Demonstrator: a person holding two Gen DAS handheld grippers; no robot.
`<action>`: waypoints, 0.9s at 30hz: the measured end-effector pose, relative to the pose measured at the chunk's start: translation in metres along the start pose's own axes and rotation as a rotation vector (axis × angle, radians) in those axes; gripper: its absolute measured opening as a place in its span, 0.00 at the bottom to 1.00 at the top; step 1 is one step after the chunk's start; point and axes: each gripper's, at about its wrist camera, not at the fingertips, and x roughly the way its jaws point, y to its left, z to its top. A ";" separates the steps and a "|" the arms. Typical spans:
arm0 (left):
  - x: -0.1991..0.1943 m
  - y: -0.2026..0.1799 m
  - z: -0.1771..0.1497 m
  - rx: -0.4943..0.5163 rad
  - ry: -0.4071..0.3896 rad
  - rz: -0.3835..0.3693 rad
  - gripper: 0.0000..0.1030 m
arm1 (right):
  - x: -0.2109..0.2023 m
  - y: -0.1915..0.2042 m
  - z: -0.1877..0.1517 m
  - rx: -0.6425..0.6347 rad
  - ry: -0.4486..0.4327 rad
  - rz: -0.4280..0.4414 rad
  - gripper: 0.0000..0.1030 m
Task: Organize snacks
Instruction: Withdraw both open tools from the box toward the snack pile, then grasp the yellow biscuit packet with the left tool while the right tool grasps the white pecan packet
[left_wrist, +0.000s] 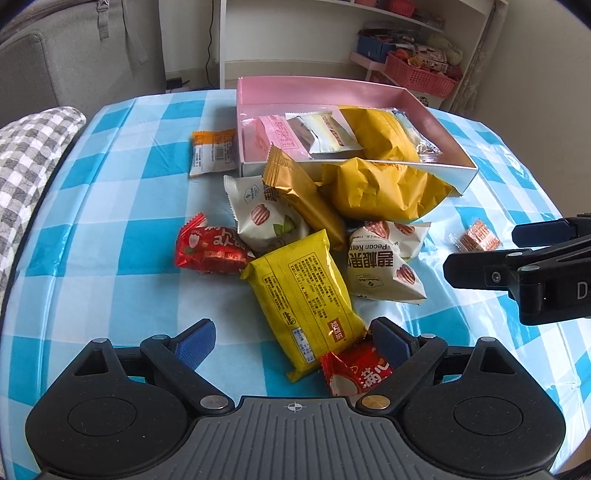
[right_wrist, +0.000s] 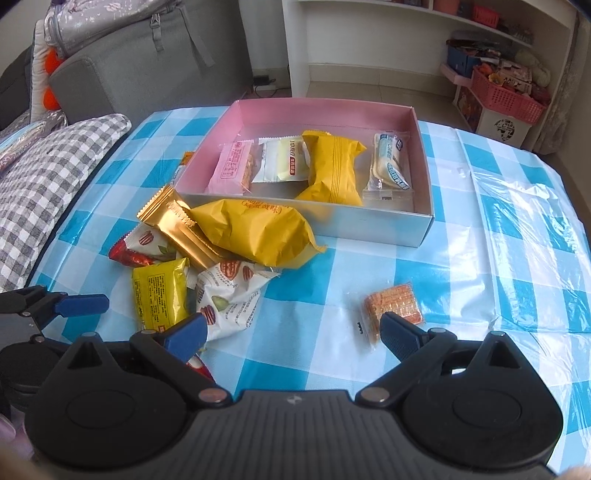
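Partly done: the pink box (right_wrist: 325, 107) holds four snacks (pink pack, white pack, yellow pack, clear-wrapped bar), while about nine wait on the checked cloth (right_wrist: 480, 258) — a heap of seven just in front of the box, an orange pack (left_wrist: 214, 153) at its left side, and a lone cracker pack (right_wrist: 393, 304) well right of the heap. Left gripper (left_wrist: 291, 341) is spread wide over the heap's yellow pack (left_wrist: 303, 299), pinching nothing. Right gripper (right_wrist: 291, 332) is spread too, empty, its right finger by the cracker pack.

Left black plastic two-finger gripper (left_wrist: 293, 341): blue ribbed pads (left_wrist: 195, 341), ribbed grey base, crosshair mark, round silver and brass pivot pins. Right black plastic two-finger gripper (right_wrist: 291, 338): same build; silver screws, white "D" seen from left camera.
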 end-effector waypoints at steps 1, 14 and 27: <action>0.001 -0.001 0.001 -0.004 -0.002 -0.002 0.90 | 0.001 0.002 0.001 0.001 -0.001 0.004 0.97; 0.015 0.002 0.007 -0.078 0.012 -0.045 0.56 | 0.022 0.013 0.012 0.057 0.046 0.028 0.96; 0.004 0.024 0.011 0.013 0.094 0.055 0.41 | 0.042 0.014 0.008 0.081 0.106 -0.008 0.93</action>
